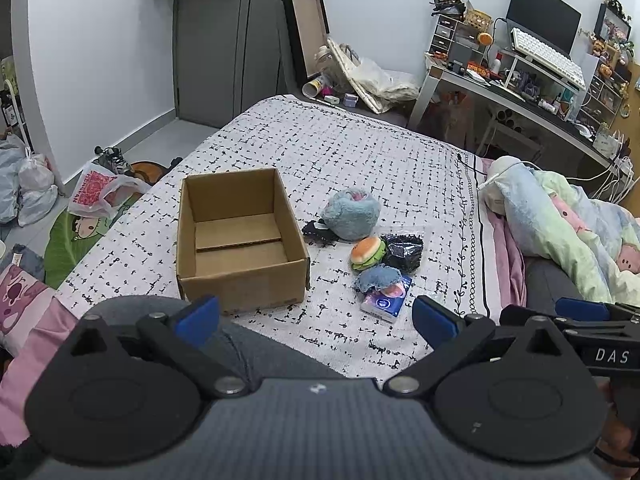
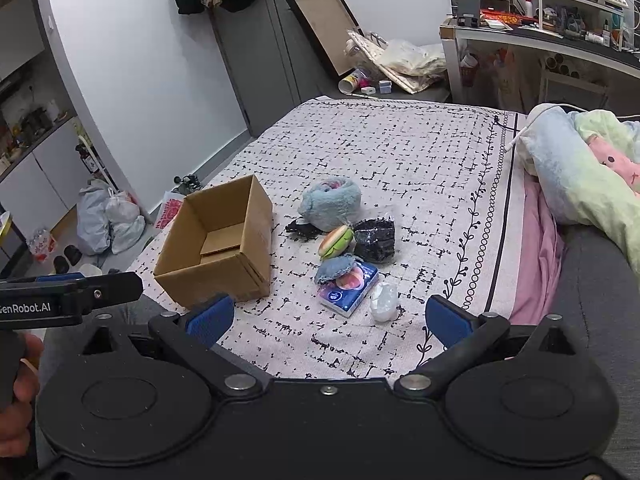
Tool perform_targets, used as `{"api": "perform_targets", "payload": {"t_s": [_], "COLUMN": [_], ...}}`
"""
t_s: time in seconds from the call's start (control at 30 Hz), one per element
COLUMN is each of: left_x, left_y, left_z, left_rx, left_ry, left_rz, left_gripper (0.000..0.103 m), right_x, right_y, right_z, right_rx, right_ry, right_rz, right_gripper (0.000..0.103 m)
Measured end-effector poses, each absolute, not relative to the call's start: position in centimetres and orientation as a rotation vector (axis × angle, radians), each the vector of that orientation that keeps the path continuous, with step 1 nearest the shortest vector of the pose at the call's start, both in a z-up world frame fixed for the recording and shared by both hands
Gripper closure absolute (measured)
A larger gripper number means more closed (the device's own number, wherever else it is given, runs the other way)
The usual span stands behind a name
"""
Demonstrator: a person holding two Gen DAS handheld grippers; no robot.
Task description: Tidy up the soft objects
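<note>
Fingers of both grippers stand wide apart and hold nothing: the left gripper [image 1: 316,316] and the right gripper [image 2: 326,316] hover low over the near edge of the bed [image 2: 400,152], whose cover is white with a black broken-grid print.

Judging by how things lie, the sorting has not begun. The open brown cardboard box [image 1: 240,240] sits on the bed to the left, and only its folded bottom flaps show inside. All the soft things lie in a loose cluster just to its right:

- a fluffy pale-blue plush bundle [image 1: 352,214] farthest back, with a small black lacy piece [image 1: 316,232] against its left side
- a plush hamburger toy [image 1: 368,254] touching a black glittery packet [image 1: 402,252]
- a small blue-grey fuzzy pouch [image 1: 378,278] lying on a blue tissue pack [image 1: 386,300]
- a crumpled clear-white plastic wrap [image 2: 384,300] nearest the right gripper

Every item is left to be moved, presumably into the box.
</note>
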State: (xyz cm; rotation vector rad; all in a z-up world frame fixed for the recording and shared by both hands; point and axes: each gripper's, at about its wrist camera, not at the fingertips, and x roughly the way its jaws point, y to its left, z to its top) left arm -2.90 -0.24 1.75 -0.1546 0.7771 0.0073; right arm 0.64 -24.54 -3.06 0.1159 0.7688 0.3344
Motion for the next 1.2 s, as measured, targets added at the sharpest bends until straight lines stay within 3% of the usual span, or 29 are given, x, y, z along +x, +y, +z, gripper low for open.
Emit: {"api": "perform_targets", "payload": {"t_s": [1.2], "left_x": [3.6], "left_y": [-0.8], "left_z": [-1.9], "left_rx": [-0.165], "left_ry": [0.881], "left_rz": [0.025], "left_gripper": [0.001], "right_x": [6.3], "right_y": [-25.7], "right_z": [-6.3], "right_rx": [0.188], "right_ry": [0.864], "right_rz": [0.359], "right_gripper": [0.0]}}
